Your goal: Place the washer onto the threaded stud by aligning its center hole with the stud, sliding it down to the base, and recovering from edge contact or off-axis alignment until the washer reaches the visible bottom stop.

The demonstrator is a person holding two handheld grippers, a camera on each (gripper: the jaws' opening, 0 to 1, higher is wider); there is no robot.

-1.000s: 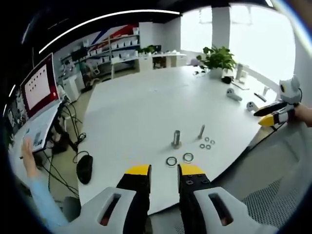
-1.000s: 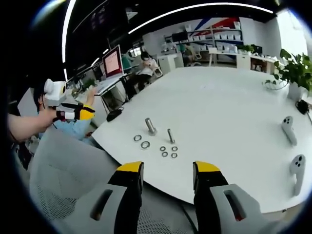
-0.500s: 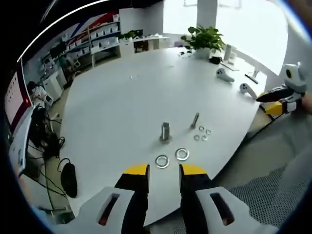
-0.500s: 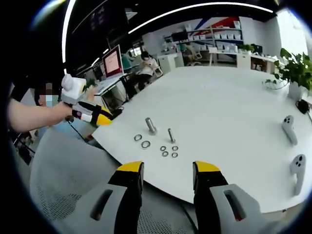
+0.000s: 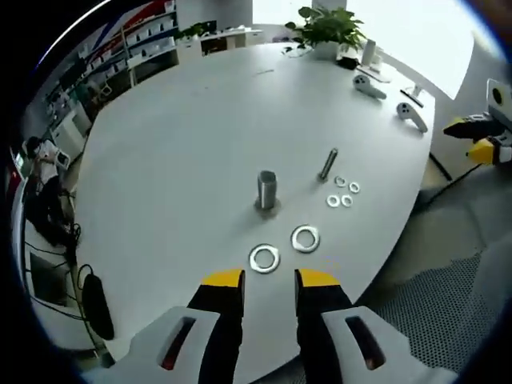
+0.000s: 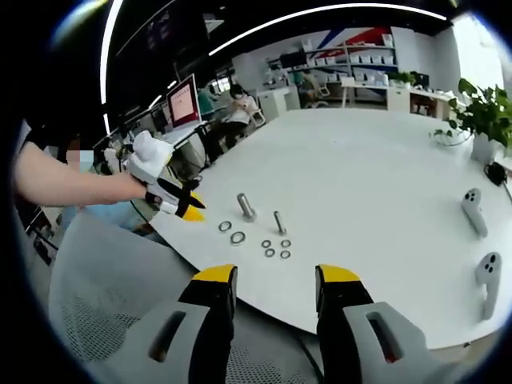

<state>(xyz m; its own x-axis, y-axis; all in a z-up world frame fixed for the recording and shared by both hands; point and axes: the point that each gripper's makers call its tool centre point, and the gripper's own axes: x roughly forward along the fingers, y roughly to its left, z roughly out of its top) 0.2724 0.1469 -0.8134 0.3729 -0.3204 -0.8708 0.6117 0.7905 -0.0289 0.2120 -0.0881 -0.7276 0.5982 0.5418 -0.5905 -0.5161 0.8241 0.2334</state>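
The left gripper (image 5: 268,278) had advanced over the table (image 5: 184,136), jaws parted and empty, just short of 2 washers (image 5: 264,258) lying before the upright stud (image 5: 266,190). The right gripper (image 6: 268,276) hung released off the table edge.

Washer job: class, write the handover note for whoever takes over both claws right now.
Left claw: open, empty, just short of the two large washers on the white table.
Right claw: open, empty, back off the table edge.
Thick threaded stud stands upright beyond the washers; thinner stud and four small washers beside it.
Done: nothing on a stud.
Left: grasp a washer, thread it down to the base.
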